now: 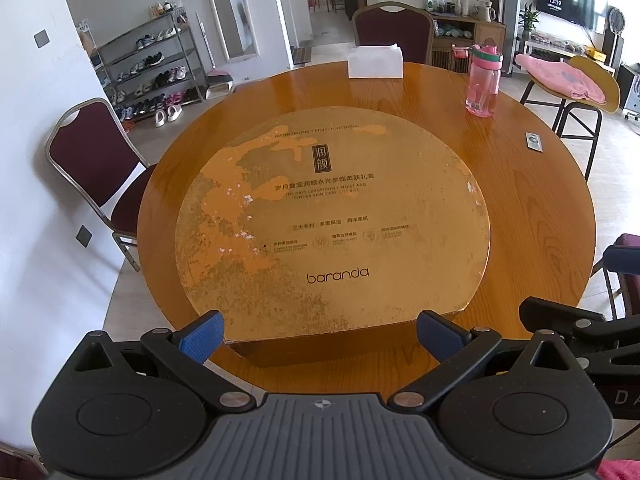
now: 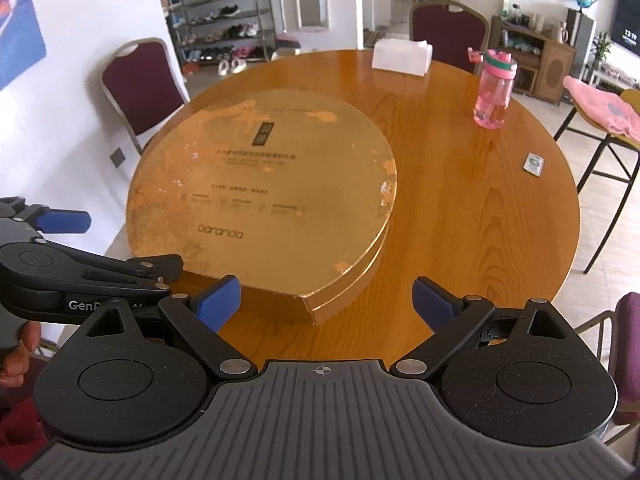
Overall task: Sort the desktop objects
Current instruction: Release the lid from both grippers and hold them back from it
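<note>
Left wrist view: we hold the left gripper (image 1: 320, 334) and right gripper (image 2: 326, 300) open at the table's (image 1: 540, 208) near edge, framing the closed gold gift box (image 1: 332, 220) for lifting.

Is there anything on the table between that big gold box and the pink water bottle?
No. Between the gold box and the pink bottle there is only bare wooden table. The right wrist view shows that stretch best.

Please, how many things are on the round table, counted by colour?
Gold: 1, the box
White: 1, the tissue pack
Pink: 1, the bottle
Grey-white: 1, a small flat packet
Total: 4
</note>
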### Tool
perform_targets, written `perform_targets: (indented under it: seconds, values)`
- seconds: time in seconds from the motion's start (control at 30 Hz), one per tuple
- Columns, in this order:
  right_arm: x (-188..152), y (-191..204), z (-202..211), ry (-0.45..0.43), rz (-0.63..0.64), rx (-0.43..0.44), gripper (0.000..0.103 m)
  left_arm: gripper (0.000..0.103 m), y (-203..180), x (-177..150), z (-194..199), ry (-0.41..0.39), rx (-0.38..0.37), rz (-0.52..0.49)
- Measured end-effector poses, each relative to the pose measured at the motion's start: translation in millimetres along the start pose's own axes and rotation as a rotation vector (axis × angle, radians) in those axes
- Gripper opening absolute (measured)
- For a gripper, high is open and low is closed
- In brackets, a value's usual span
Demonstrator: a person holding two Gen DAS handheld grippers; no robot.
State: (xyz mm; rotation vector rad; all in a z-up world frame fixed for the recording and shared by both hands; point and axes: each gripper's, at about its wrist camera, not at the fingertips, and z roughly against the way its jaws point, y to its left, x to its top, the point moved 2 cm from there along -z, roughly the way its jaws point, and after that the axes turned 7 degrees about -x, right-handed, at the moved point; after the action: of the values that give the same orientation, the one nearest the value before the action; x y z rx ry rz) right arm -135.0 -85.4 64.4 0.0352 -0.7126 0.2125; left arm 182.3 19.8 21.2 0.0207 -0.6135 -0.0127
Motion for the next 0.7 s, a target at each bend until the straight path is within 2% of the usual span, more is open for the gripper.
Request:
perform_targets:
  seconds: [0.7]
  values:
    - [4,9,-3,0.003,-0.022,-0.007,0.096,0.100,17,10,-12,0.006,-0.043,0.004]
